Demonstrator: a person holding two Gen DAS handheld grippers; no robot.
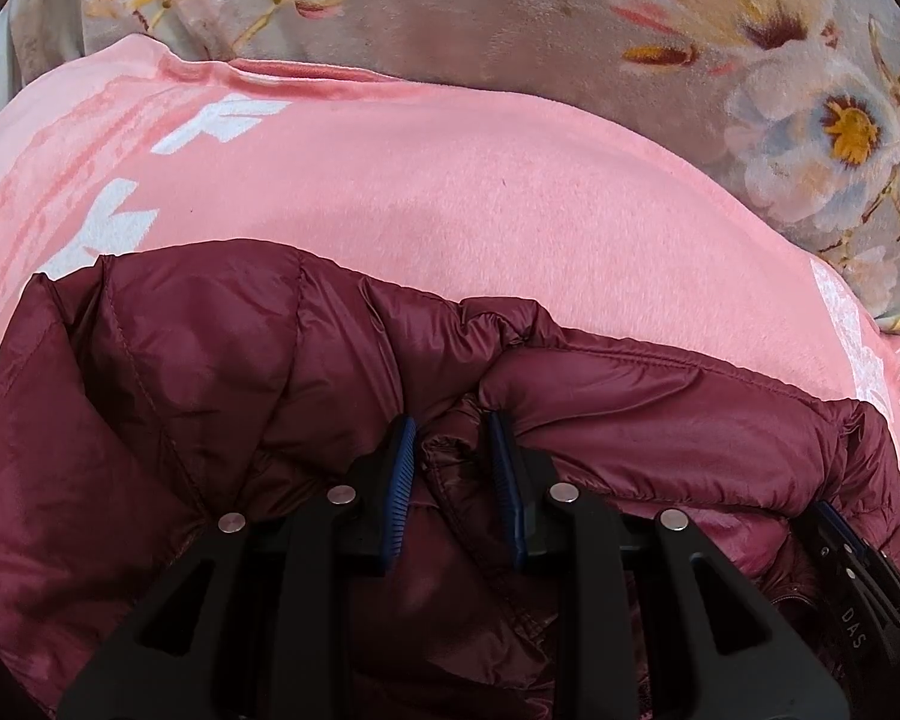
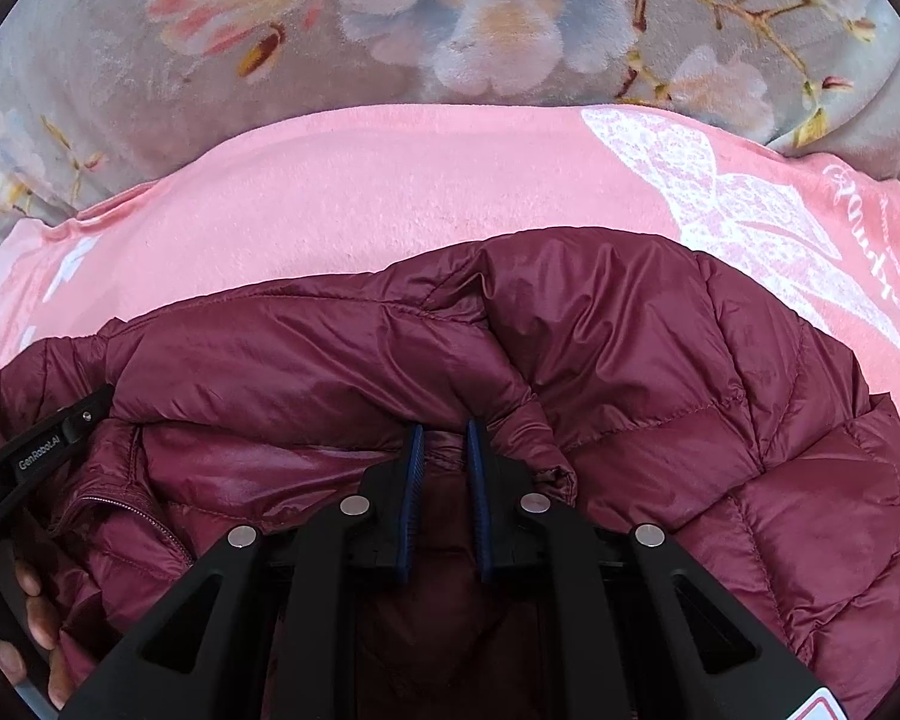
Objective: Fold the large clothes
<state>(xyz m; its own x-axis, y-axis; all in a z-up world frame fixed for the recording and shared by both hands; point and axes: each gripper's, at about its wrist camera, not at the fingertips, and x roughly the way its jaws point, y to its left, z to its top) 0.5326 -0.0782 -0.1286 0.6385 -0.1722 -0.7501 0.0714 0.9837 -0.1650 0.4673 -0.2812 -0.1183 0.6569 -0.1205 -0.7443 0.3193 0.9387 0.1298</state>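
Maroon puffer jacket (image 1: pixel 210 372) spread over a pink blanket (image 1: pixel 420 180), itself lying on a grey floral bedspread (image 1: pixel 480 12). In the left wrist view, jacket filling everything from 3 through 6 to 9 o'clock, pink blanket beyond it toward 12.

Left gripper (image 1: pixel 452 432) low at centre, jaws set narrow, blue pads (image 1: pixel 403 468) on either side of a bunched ridge of the jacket's quilted fabric; fabric gathered between the jaws and puckering outward from them toward 1 o'clock. Pinched or merely flanked: cannot tell for sure, though folds converge right at the tips.

Right gripper (image 2: pixel 444 438) likewise at centre of its own view, jaws narrow, a fold of the jacket (image 2: pixel 630 372) drawn in between the pads (image 2: pixel 414 480), creases radiating toward 12 and 2 o'clock. Zipper (image 2: pixel 150 516) of the jacket visible at 8 o'clock, beside the other tool's black body marked "GenRobot.AI". Bare fingers of the left hand (image 2: pixel 36 618) at 8 o'clock near the rim, wrapped around that tool.

White butterfly print (image 2: pixel 738 216) on the pink blanket at 2 o'clock in the right wrist view, just beyond the jacket's edge.
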